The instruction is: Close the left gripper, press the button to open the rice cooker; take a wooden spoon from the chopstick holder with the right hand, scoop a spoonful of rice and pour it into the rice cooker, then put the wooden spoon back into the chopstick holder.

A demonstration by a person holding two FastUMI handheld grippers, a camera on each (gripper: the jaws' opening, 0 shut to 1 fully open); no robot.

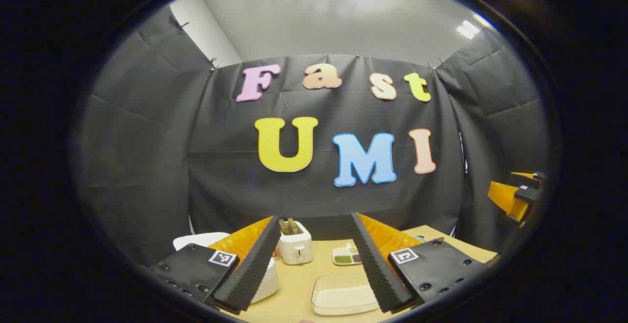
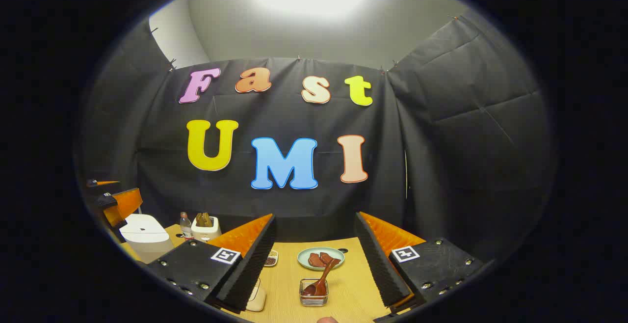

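Behind left tool, half-hidden rice cooker

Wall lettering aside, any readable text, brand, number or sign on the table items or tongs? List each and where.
No readable words or numbers.
Marker tags on the left tongs and right tongs: black-and-white coded squares, not text.
Bottle label: too small to read.
Toaster and rice cooker: no legible marking.

Rice cooker mostly behind the left tool's finger; plate's contents too small to tell.
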